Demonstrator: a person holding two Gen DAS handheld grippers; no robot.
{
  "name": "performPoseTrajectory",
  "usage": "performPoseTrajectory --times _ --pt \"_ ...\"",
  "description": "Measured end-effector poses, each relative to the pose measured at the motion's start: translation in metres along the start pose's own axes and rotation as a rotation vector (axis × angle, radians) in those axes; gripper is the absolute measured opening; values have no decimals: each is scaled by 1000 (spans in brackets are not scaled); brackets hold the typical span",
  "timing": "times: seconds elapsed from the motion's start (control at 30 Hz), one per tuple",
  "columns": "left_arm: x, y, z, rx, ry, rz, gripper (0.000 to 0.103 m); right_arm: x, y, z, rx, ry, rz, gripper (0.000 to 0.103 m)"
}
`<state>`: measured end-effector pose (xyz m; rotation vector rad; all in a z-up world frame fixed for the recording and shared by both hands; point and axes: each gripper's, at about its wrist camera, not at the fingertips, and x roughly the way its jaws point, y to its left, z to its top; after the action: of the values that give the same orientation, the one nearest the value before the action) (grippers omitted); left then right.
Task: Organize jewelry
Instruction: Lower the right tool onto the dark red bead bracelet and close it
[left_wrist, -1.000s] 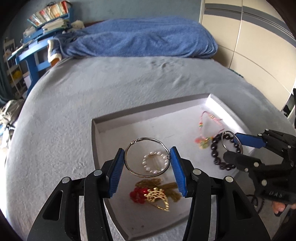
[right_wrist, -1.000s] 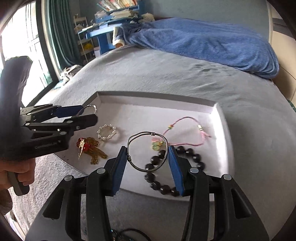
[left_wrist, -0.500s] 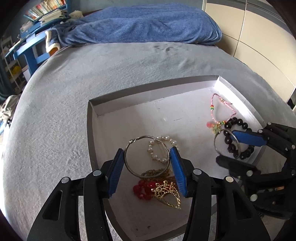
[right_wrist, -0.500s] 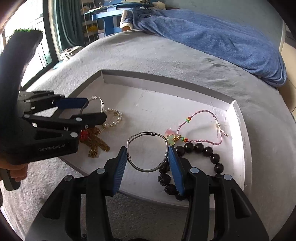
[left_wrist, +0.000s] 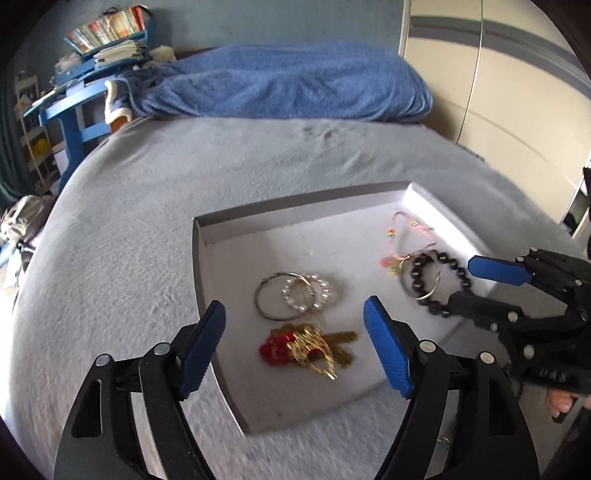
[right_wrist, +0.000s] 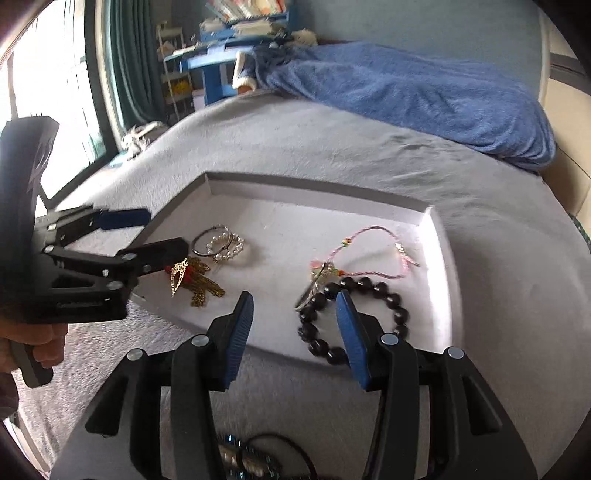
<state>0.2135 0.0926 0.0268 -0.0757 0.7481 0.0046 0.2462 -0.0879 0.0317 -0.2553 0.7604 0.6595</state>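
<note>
Left gripper (left_wrist: 295, 349) jaws wide apart, nothing between them, hovering over the near-left corner of the tray (left_wrist: 295, 206). Right gripper (right_wrist: 293, 332) jaws also apart, nothing clamped; they straddle the near rim of the tray (right_wrist: 321, 188) above the dark bead bracelet (right_wrist: 369, 314).

View differences: only the right wrist view shows a tangle of dark cord and beaded pieces (right_wrist: 251, 458) on the bedspread (right_wrist: 332, 147) below the gripper, outside the tray, plus the window (right_wrist: 44, 92) and the person's left hand (right_wrist: 40, 347) on the left gripper's handle. Only the left wrist view shows the wardrobe doors (left_wrist: 498, 74) and fingertips on the right gripper (left_wrist: 476, 288) handle.

Tray contents, left side: silver bangle (left_wrist: 275, 295) lying flat, overlapping the pearl bracelet (left_wrist: 314, 291); just in front of them the gold and red piece (left_wrist: 306, 347). Right side: dark bead bracelet (left_wrist: 439, 284) with a second silver ring (left_wrist: 421, 284) on it; in the right wrist view that ring (right_wrist: 310, 291) looks tilted and blurred. Pink cord bracelet (left_wrist: 406, 236) behind, touching the beads at its charm end.

Room: middle of the tray floor is bare between the two groups. Tray walls are low. Tray sits on grey bedspread (left_wrist: 129, 221), with the blue blanket (left_wrist: 288, 85) well behind.
</note>
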Motion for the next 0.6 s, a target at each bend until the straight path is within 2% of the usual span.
performPoseTrajectory --times 0.33,0.6 --pt "-51 -25 -27 4 -108 -32 80 -43 -36 -38 83 -45 -58 52" --pt "-56 -44 -62 10 -70 -71 82 -64 -61 -83 163 -49 -94 52"
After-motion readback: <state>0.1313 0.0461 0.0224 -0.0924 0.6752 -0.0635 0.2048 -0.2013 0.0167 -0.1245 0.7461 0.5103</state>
